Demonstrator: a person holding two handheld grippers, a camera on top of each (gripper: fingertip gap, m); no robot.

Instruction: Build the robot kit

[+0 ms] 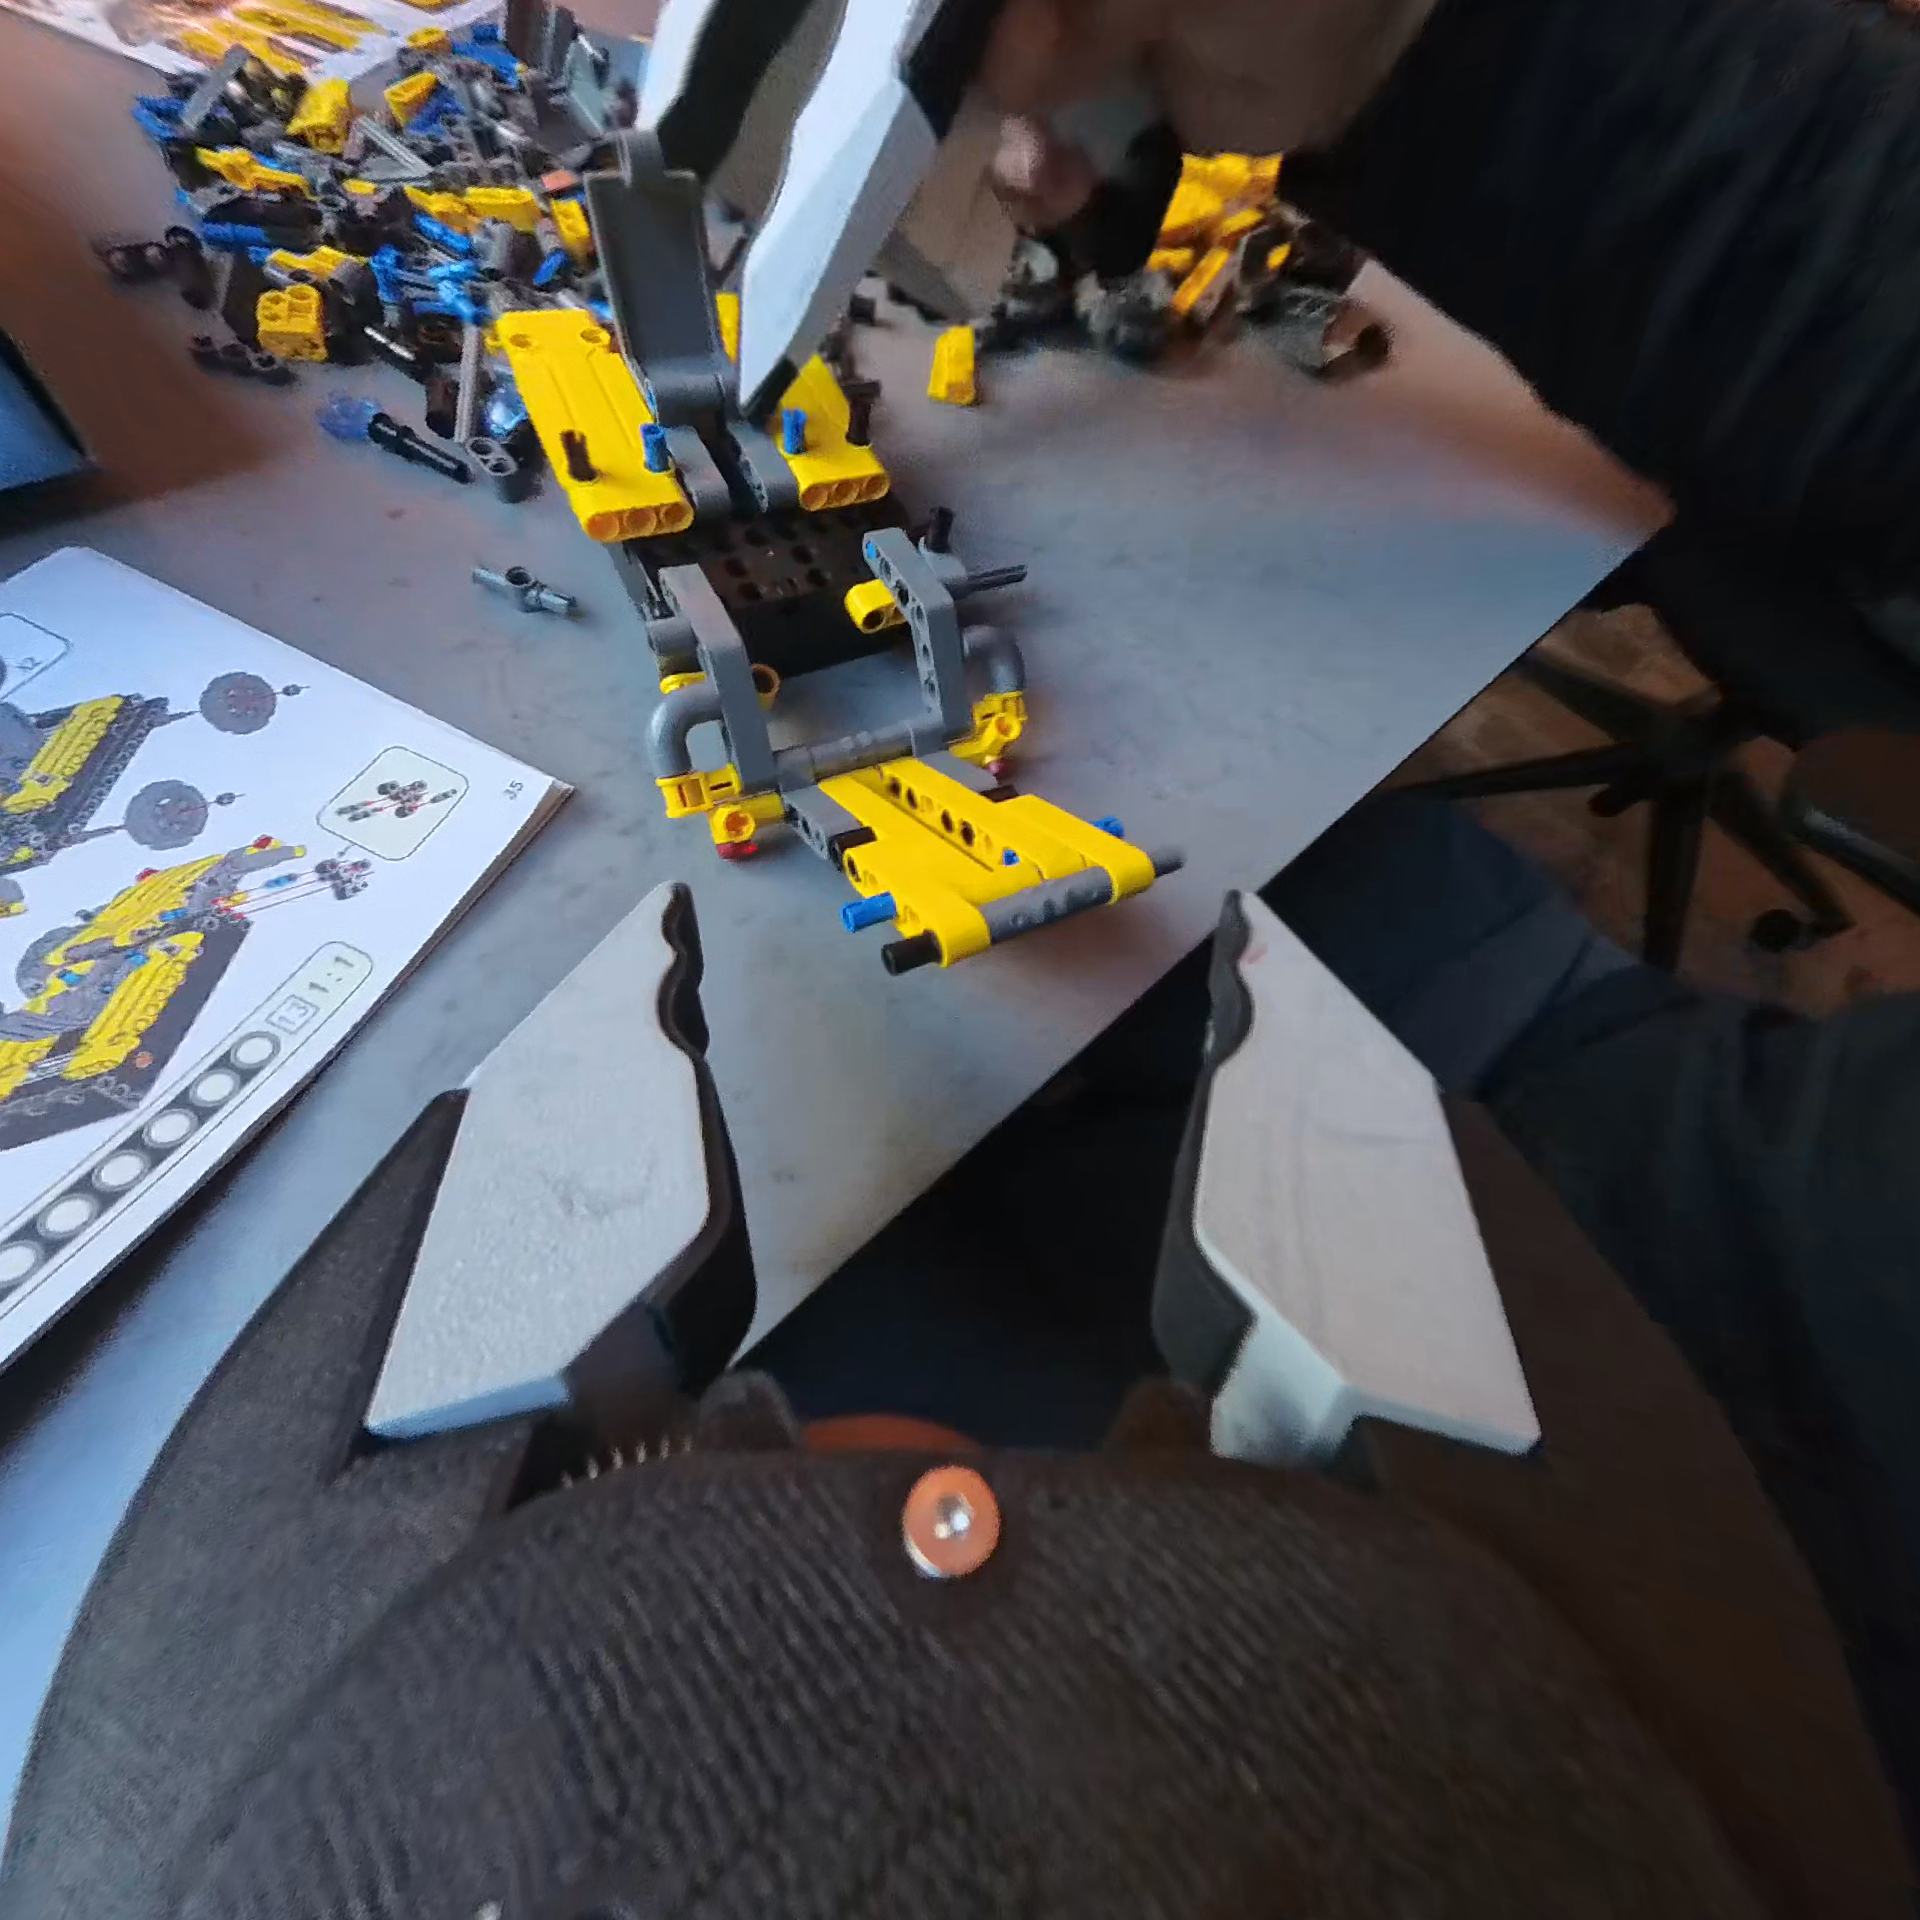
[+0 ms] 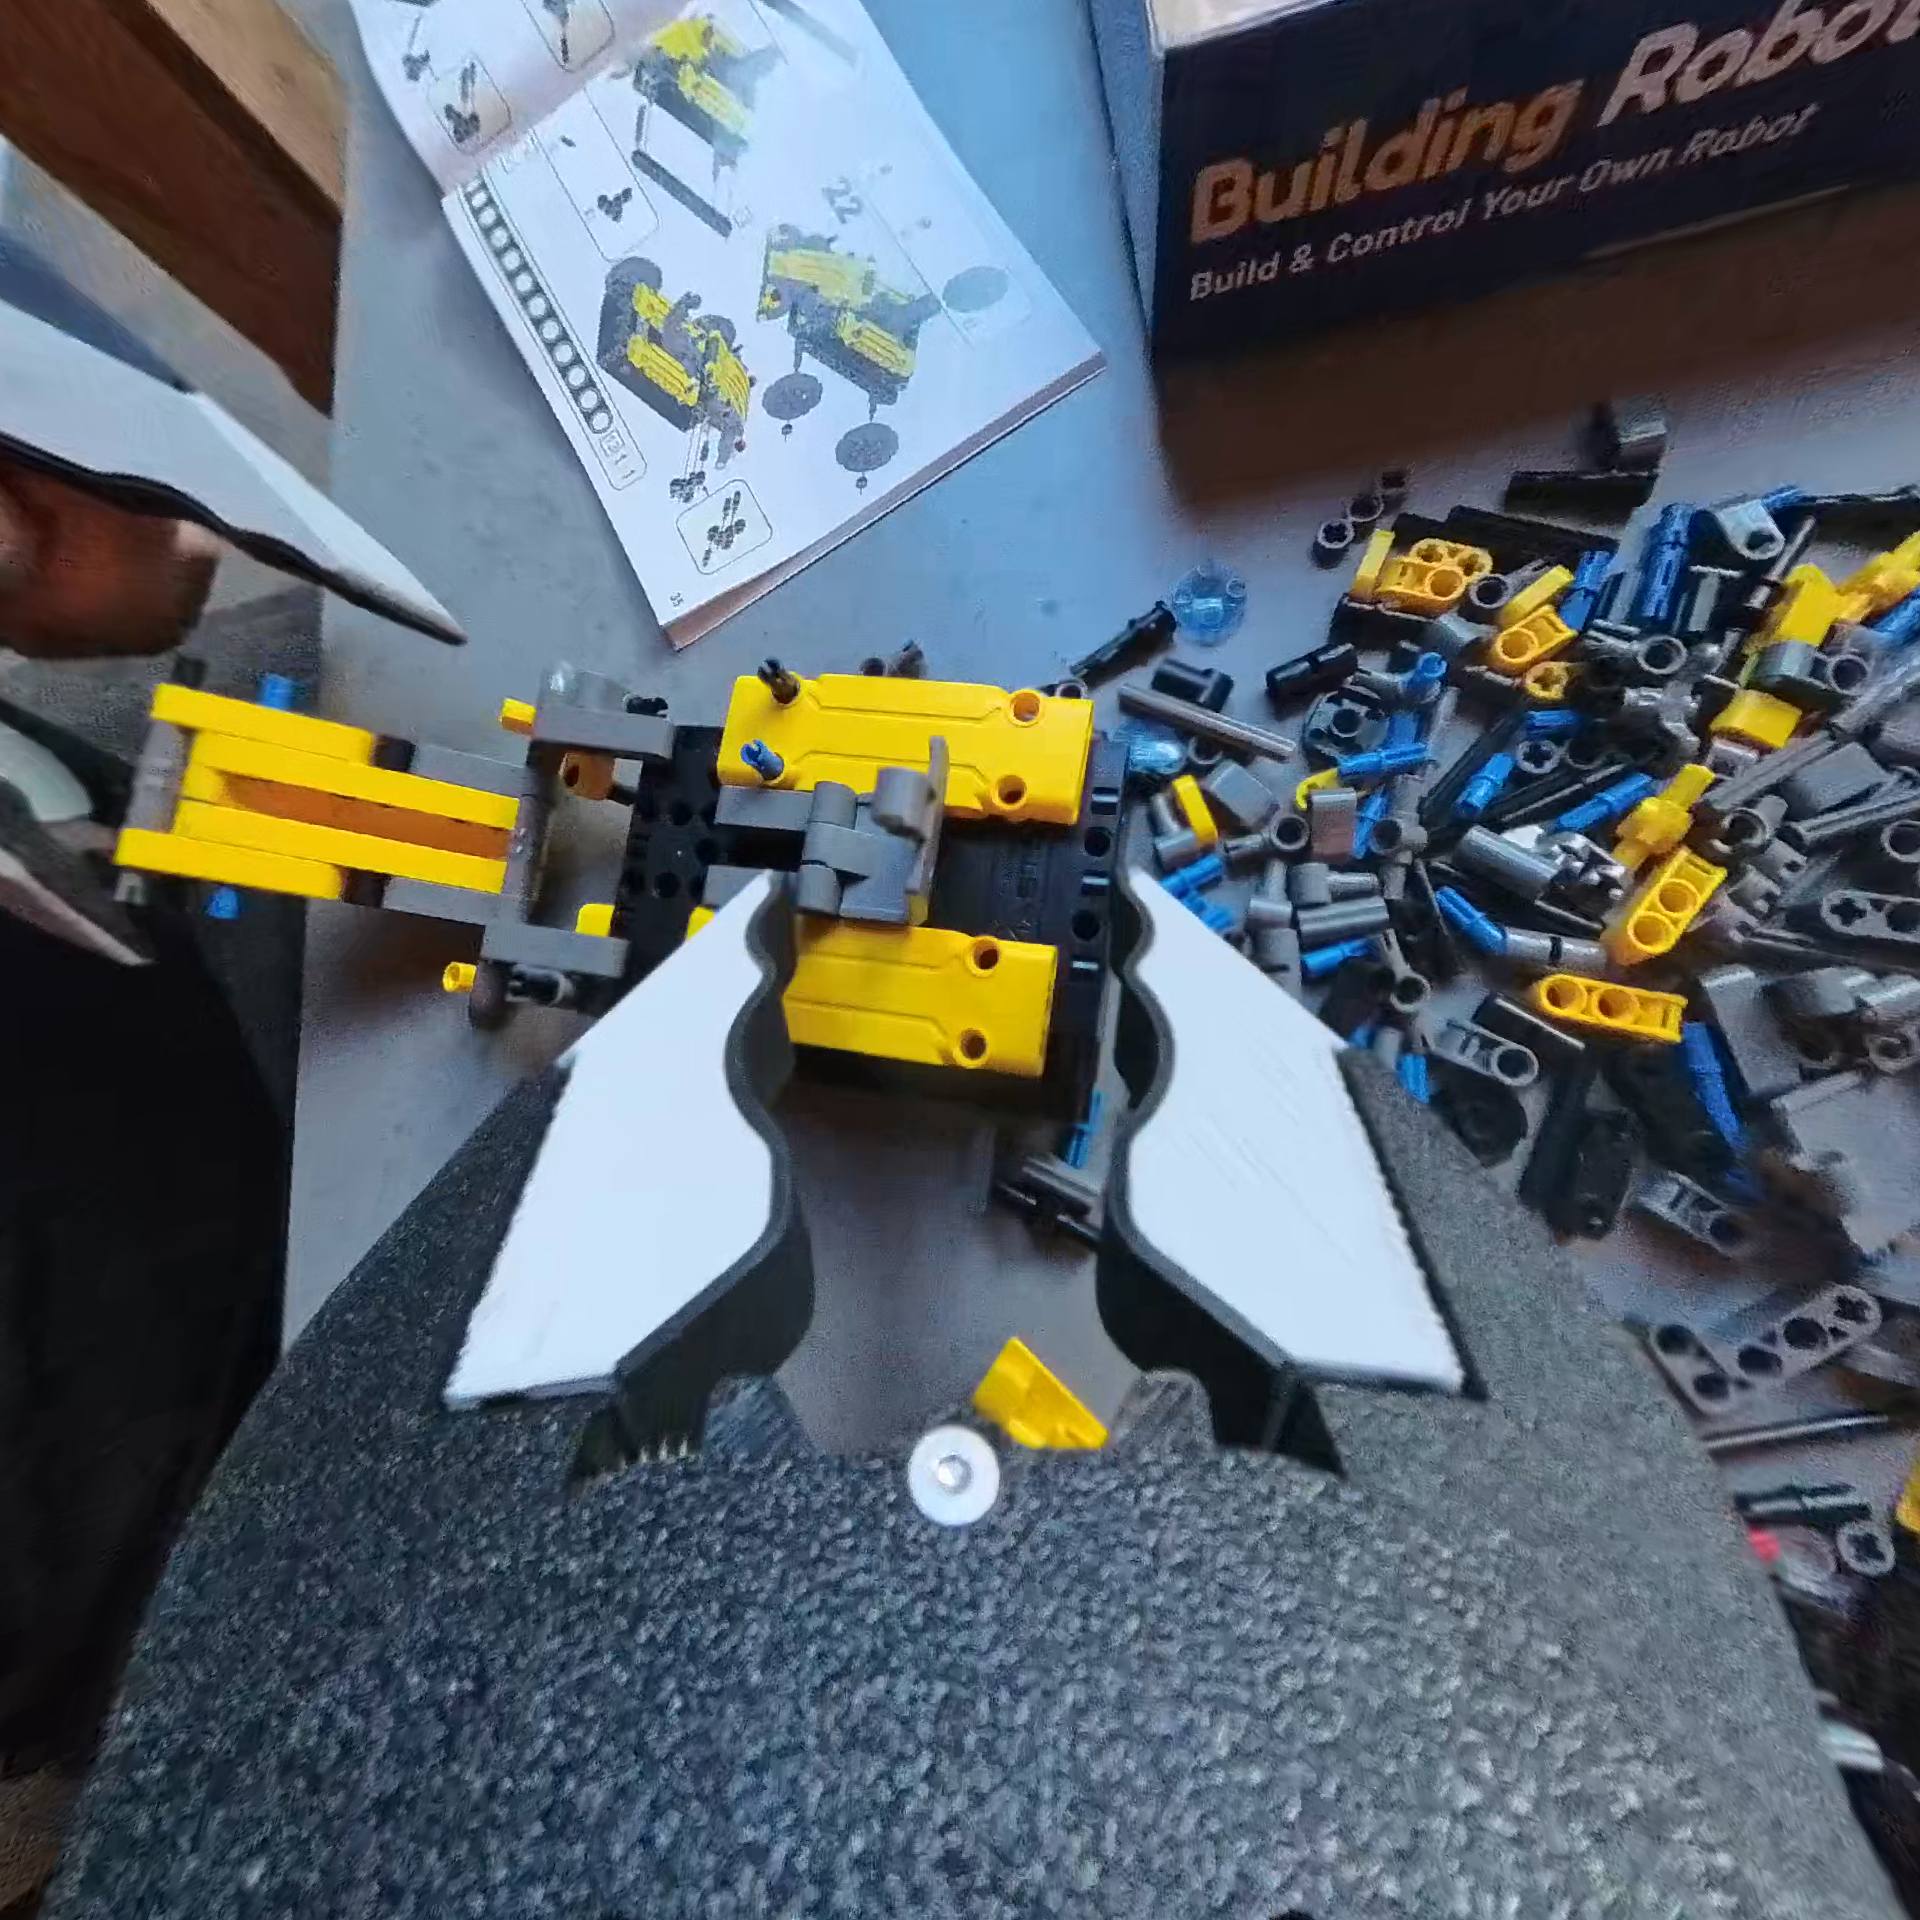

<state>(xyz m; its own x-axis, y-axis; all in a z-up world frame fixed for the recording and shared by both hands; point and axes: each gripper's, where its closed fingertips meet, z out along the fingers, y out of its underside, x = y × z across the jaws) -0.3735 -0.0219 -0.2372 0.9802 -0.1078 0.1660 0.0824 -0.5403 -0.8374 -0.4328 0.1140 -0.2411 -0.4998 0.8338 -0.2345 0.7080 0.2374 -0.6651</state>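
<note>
A part-built yellow, grey and black brick vehicle [image 1: 821, 644] lies on the grey table [image 1: 1247, 499]. My left gripper [image 1: 956, 914] is open and empty, its fingertips just short of the model's yellow front end near the table edge. My right gripper [image 2: 951, 894] is open and hangs over the model's rear [image 2: 914, 831], its fingers to either side of the near yellow panel [image 2: 914, 997]. A grey hinged piece [image 2: 883, 842] stands up from the model's middle. In the left wrist view the right gripper [image 1: 810, 229] comes down next to that upright grey piece [image 1: 660, 281].
An open instruction booklet [image 1: 229, 883] lies left of the model, also in the right wrist view [image 2: 748, 312]. A heap of loose bricks [image 2: 1610, 831] and a dark box [image 2: 1507, 177] sit beyond. A lone yellow piece [image 1: 953, 364] lies apart. A chair base [image 1: 1683, 790] stands past the table edge.
</note>
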